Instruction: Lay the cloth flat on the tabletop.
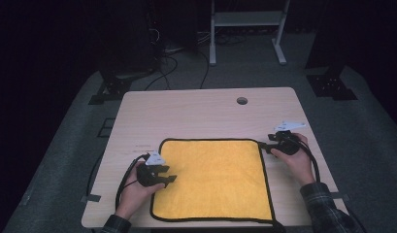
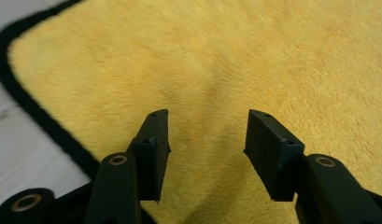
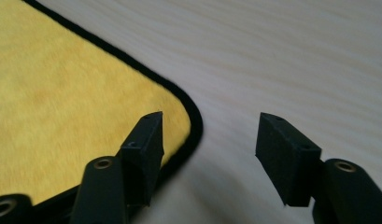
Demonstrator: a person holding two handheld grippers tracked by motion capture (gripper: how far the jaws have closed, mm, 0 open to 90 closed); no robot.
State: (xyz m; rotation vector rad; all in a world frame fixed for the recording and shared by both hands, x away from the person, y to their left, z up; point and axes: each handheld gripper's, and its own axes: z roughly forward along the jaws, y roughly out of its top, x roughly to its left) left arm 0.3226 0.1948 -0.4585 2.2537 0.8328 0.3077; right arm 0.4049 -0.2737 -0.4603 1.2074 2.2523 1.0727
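Yellow cloth (image 1: 213, 177) lies flat and spread on the wooden table (image 1: 196, 111). Left gripper (image 1: 168, 178) hovers over its left edge, right gripper (image 1: 263, 146) beside its far right corner; both jaws parted, empty. Spreading appears finished; folding not begun.

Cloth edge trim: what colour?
Black trim around a yellow cloth; clearest in the right gripper view.

Dim dark surroundings, evenly lit table (image 1: 201, 111), soft close-ups.
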